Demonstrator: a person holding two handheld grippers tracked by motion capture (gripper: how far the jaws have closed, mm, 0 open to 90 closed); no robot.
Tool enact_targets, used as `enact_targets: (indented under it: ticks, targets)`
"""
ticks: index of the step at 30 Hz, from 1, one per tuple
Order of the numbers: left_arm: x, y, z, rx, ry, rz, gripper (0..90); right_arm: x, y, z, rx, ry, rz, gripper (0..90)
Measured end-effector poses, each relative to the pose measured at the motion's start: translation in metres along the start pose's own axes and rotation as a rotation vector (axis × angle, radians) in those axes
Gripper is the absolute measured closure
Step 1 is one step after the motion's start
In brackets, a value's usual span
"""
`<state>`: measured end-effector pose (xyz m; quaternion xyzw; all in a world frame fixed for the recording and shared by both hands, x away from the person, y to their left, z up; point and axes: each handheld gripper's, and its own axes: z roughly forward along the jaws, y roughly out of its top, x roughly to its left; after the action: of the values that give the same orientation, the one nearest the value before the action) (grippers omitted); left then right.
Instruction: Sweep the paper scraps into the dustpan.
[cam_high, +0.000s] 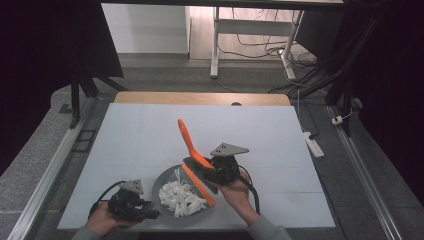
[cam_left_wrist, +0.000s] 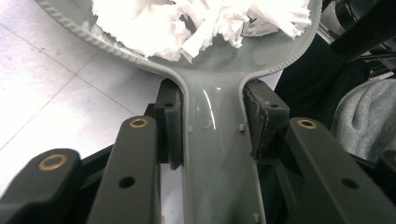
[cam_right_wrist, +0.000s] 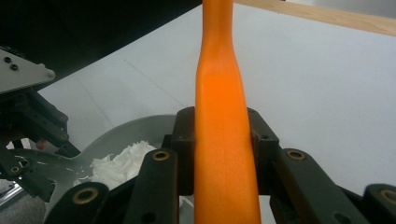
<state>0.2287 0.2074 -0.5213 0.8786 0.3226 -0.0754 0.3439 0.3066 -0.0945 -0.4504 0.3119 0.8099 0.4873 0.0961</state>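
A grey pan (cam_high: 162, 180) with a heap of white shreds (cam_high: 180, 197) sits at the table's near edge. My left gripper (cam_high: 150, 212) is shut on the pan's flat handle (cam_left_wrist: 215, 154), with its pads against both sides. The pan's rim (cam_left_wrist: 299, 51) and the shreds (cam_left_wrist: 187, 23) lie just beyond the jaws. My right gripper (cam_high: 195, 164) is to the right of the pan and shut on an orange utensil (cam_high: 187, 137). One end of the utensil rises up and away. An orange strip (cam_high: 199, 186) slants down over the pan's right rim. The utensil (cam_right_wrist: 222, 116) runs straight out between the right jaws.
The white table top (cam_high: 150, 135) stretches behind the pan, with a wooden edge (cam_high: 200, 98) at its back. A white power strip (cam_high: 313, 144) lies on the floor to the right. Desk legs and cables stand beyond the table.
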Motion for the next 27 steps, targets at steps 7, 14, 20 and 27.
enact_targets:
  ticks: [7,14,20,27]
  targets:
    - [0.001,0.0,-0.003,-0.027,0.017,-0.009,61.8,-0.009,0.0,-0.009,-0.024,-0.004,0.005,70.1]
    - [0.001,0.001,-0.005,-0.055,0.045,-0.022,61.8,-0.019,-0.002,-0.017,-0.033,-0.01,0.007,70.1]
    - [0.002,0.002,-0.008,-0.088,0.076,-0.043,61.8,-0.027,-0.003,-0.026,-0.042,-0.013,0.001,70.1]
    - [0.003,0.003,-0.01,-0.13,0.099,-0.086,61.7,-0.035,-0.007,-0.039,-0.044,-0.027,-0.022,70.1]
